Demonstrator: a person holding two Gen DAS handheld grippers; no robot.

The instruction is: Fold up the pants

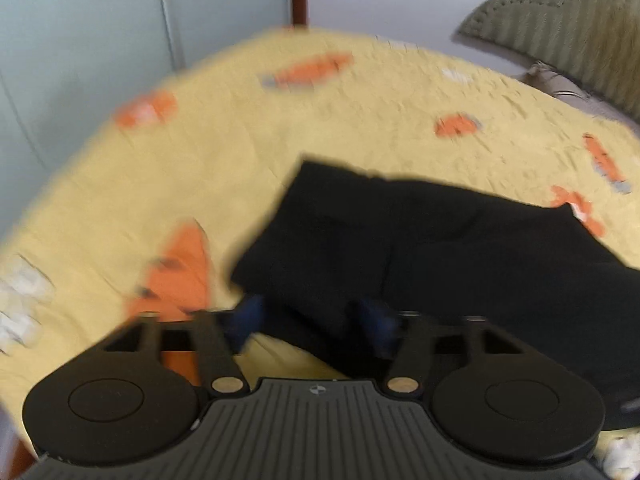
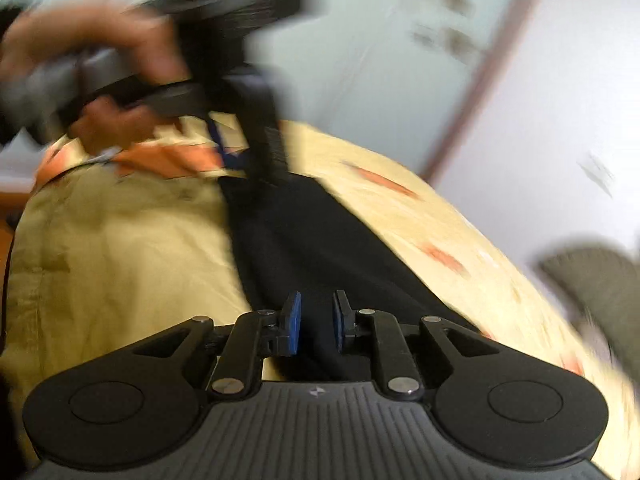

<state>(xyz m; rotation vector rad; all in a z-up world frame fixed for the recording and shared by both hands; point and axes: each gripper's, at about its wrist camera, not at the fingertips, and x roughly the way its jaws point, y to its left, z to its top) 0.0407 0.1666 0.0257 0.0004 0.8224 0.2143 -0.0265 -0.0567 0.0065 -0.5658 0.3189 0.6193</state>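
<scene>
The black pants are seen partly folded on the bedspread; both grippers are spread, nothing held

left wrist: close, over pants | right wrist: close, along them | shared: bedspread

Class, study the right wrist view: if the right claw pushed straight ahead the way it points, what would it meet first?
Most likely the black pants, which lie directly ahead of the open right claw on the yellow bedspread. Blur leaves the depth uncertain.
</scene>
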